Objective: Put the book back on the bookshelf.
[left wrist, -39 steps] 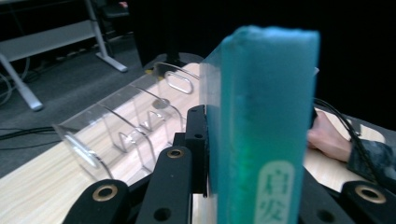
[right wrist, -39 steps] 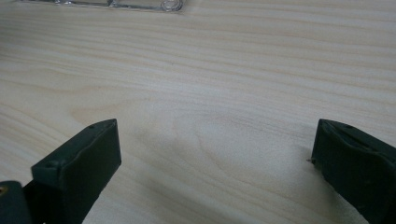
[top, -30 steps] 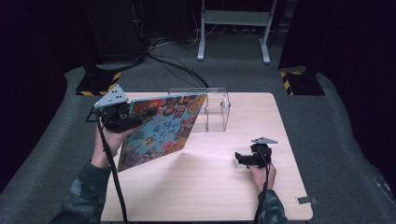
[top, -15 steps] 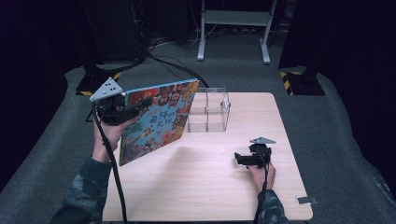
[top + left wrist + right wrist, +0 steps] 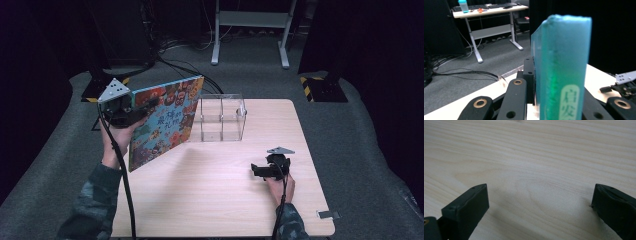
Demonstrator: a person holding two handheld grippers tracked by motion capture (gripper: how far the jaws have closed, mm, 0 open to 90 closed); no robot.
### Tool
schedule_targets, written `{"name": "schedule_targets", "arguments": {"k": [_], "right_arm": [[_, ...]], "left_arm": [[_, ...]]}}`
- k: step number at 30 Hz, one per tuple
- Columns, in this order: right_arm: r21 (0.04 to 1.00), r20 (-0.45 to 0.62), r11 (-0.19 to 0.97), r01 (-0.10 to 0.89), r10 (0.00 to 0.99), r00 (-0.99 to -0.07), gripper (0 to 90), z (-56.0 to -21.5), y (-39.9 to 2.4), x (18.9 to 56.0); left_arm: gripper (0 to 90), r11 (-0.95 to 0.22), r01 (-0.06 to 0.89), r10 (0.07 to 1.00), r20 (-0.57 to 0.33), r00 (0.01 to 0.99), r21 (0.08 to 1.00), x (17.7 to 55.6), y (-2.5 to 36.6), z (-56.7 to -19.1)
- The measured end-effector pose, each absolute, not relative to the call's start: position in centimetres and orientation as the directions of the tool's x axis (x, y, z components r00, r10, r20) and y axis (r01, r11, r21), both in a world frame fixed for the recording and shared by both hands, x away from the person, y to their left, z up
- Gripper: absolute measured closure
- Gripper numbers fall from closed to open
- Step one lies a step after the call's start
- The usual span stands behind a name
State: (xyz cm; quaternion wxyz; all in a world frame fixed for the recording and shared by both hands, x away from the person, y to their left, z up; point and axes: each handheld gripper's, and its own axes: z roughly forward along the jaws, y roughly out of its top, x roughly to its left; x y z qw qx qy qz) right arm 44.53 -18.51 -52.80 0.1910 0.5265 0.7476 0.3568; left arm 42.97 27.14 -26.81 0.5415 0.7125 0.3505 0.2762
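Left gripper point(image 5: 134, 111) raised over the table's left edge, jaws clamped on the spine end of a book point(image 5: 165, 120). Book held clear of the table point(image 5: 210, 200), standing on edge and tilted, colourful cover facing the camera, far corner reaching toward the clear box point(image 5: 222, 118). In the left gripper view, teal spine point(image 5: 564, 75) upright between the black jaws, one finger point(image 5: 517, 100) pressed flat against its left face, pale printed characters near the bottom of the spine. Box on the table's far middle, split into compartments, just right of the book's far edge; touching or not, impossible to tell. Right gripper point(image 5: 260, 171) low on the right half of the table, well apart from book and box, pointing left, hand point(image 5: 280, 186) behind it. In the right gripper view, two black fingers point(image 5: 466, 207) spread wide over bare pale wood, nothing between them. Grey carpet around the table, cables trailing at the back left, a white desk frame point(image 5: 250, 30) beyond.
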Motion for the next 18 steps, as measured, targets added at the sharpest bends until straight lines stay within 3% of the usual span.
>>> {"name": "schedule_targets", "arguments": {"k": [18], "right_arm": [[0.737,0.093,0.181,0.652,0.927,-0.363,0.9,-52.8,-18.4,44.6]], "left_arm": [[80.1,-0.122,0.177,0.840,0.007,0.542,0.977,45.6,25.4,-28.1]]}}
